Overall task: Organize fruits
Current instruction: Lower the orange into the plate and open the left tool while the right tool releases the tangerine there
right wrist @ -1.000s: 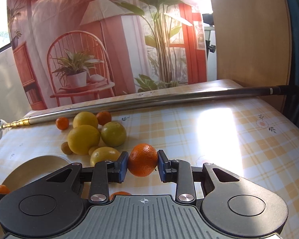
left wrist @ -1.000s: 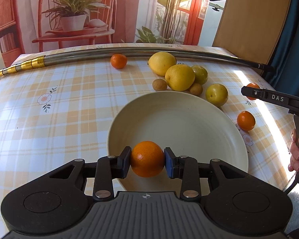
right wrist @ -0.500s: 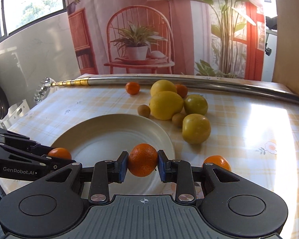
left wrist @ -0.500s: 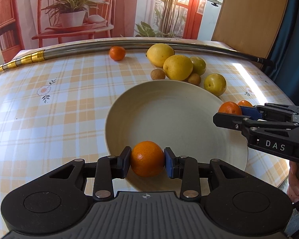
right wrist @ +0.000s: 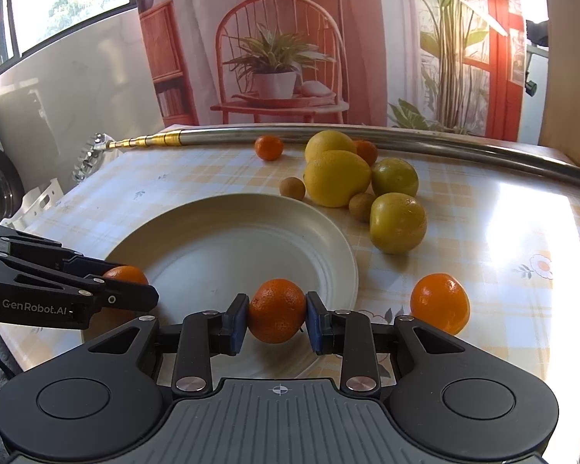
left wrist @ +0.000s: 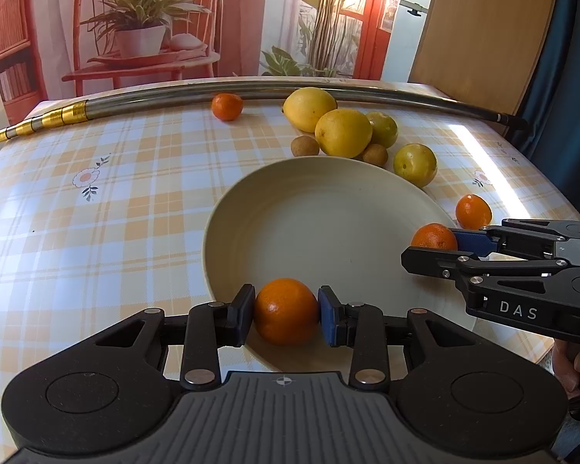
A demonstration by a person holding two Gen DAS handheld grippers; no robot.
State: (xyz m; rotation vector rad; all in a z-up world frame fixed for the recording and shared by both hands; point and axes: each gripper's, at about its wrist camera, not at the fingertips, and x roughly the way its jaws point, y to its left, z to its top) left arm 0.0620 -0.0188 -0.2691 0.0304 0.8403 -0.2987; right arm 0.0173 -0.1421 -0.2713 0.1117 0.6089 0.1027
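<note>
Between each gripper's fingers sits an orange: left gripper (left wrist: pixel 286 311) and right gripper (right wrist: pixel 277 317) both clamped, plate (left wrist: pixel 328 208) just ahead and below; drop comes next.

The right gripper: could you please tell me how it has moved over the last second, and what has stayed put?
The right gripper, shut on an orange, swung from beside the fruit pile to over the plate rim, opposite the left gripper. The left kept its orange clamped over the plate's near edge. Loose fruit stayed put.
</note>
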